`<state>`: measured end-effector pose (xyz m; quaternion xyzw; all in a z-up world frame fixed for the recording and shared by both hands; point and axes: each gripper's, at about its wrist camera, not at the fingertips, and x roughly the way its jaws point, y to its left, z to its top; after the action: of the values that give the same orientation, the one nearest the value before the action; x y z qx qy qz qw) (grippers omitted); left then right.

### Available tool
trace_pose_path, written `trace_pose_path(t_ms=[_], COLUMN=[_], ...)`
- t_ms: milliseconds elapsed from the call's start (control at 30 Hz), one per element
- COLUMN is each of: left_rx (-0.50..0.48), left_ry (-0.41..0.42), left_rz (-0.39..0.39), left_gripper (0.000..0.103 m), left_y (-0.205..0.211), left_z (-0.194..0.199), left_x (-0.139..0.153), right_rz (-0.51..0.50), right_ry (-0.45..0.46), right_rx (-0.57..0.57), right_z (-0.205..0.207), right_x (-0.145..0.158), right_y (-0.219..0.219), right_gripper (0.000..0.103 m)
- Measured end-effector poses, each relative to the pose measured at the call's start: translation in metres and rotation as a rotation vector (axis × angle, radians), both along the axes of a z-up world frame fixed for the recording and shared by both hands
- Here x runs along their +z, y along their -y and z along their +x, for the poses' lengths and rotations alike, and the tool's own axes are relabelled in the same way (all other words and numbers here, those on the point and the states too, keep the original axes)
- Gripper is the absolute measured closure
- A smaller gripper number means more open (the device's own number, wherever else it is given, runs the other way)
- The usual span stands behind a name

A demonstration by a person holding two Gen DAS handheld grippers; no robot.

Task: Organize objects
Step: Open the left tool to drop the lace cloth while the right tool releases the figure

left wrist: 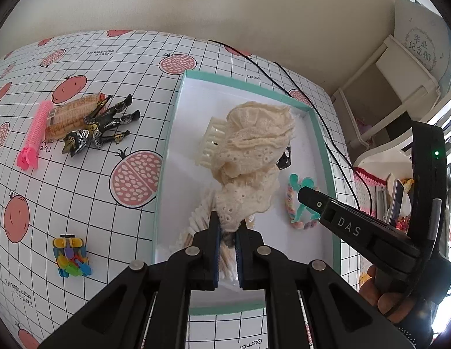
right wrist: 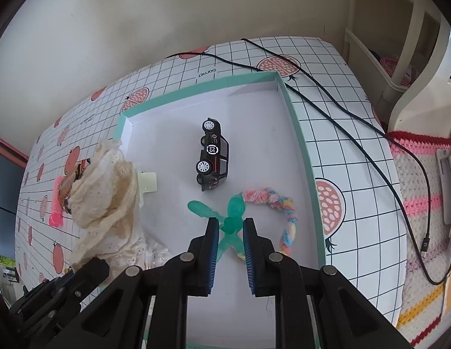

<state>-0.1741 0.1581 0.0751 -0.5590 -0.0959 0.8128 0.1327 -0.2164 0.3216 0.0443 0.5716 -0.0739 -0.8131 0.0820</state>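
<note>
A white box with a teal rim (left wrist: 170, 133) lies on the grid-patterned tablecloth. My left gripper (left wrist: 227, 226) is shut on a cream lace cloth (left wrist: 254, 145), which hangs bunched over the box above a cream claw clip (left wrist: 210, 142) and a bundle of cotton swabs (left wrist: 196, 221). My right gripper (right wrist: 230, 224) is open low in the box, its fingers straddling a flat teal figure (right wrist: 232, 218). A rainbow braided band (right wrist: 286, 215) loops beside the figure, and a black toy car (right wrist: 213, 154) lies on its side further in.
Left of the box lie a pink hair roller (left wrist: 33, 136), a packet of corn snacks (left wrist: 71, 116), a black and silver action figure (left wrist: 100, 128) and a colourful plastic toy (left wrist: 70, 256). A black cable (right wrist: 327, 93) runs past the box's right side. A white shelf (left wrist: 394, 87) stands beyond the table.
</note>
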Motion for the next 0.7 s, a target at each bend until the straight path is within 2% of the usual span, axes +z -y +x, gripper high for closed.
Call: trace_pose_path(t_ms=[267, 400, 533, 700], left_rx=[-0.009, -0.019, -0.025, -0.016], left_ry=[0.034, 0.020, -0.008, -0.066], left_rz=[0.015, 0.020, 0.029, 0.030], left_gripper=[0.094, 0.088, 0.078, 0.078], left_y=[-0.002, -0.002, 0.001, 0.006], left_z=[0.000, 0.000, -0.001, 0.001], left_x=[-0.005, 0.004, 0.018, 0.038], right_rz=[-0.001, -0.008, -0.003, -0.013], right_ry=[0.016, 0.009, -0.024, -0.079], right_rx=[-0.006, -0.014, -0.006, 0.003], right_z=[-0.002, -0.002, 0.000, 0.004], right_x=[-0.002, 0.005, 0.018, 0.041], right_y=[0.000, 0.000, 0.002, 0.005], right_gripper=[0.083, 0.078, 0.078, 0.078])
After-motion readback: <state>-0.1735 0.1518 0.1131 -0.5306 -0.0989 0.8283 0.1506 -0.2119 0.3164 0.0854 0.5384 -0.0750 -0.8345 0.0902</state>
